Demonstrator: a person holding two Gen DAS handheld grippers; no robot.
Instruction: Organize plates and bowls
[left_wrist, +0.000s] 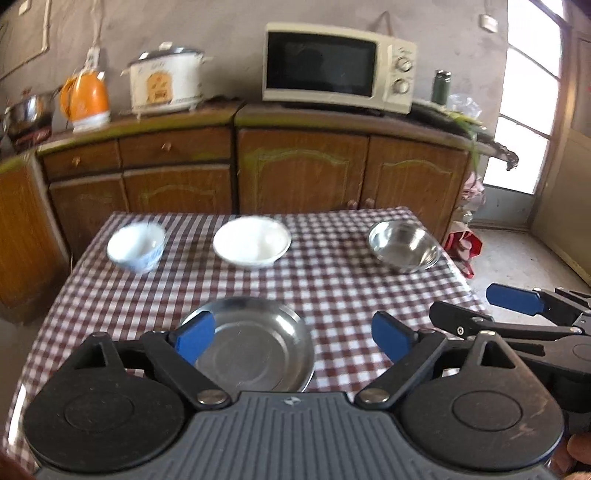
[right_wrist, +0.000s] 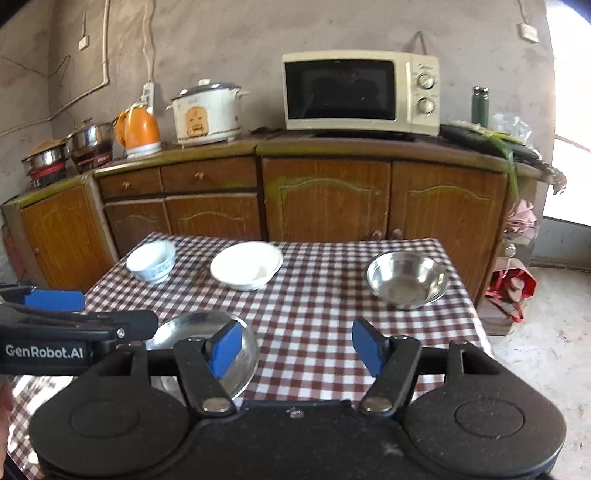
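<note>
Hovering, both claws spread, nothing pinched: left gripper (left_wrist: 293, 338), right gripper (right_wrist: 297, 349).
Steel plate (left_wrist: 255, 343) near; three empty upright bowls at 12: blue-patterned (left_wrist: 136, 247), white (left_wrist: 252, 240), steel (left_wrist: 403, 245).

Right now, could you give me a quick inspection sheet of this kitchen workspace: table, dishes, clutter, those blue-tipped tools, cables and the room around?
Surface: table under a red-and-white checked cloth.
Job's things: steel plate at the near edge; along the far side, blue-patterned bowl, white bowl and steel bowl, all apart and upright.
Clutter: nothing seen on the table.
Grippers: left gripper open, empty, above the steel plate; right gripper open, empty.
Cables: cords run down the wall to a socket strip.
Surroundings: wooden cabinets carrying a microwave, rice cooker, orange kettle, pots and a green flask.
</note>
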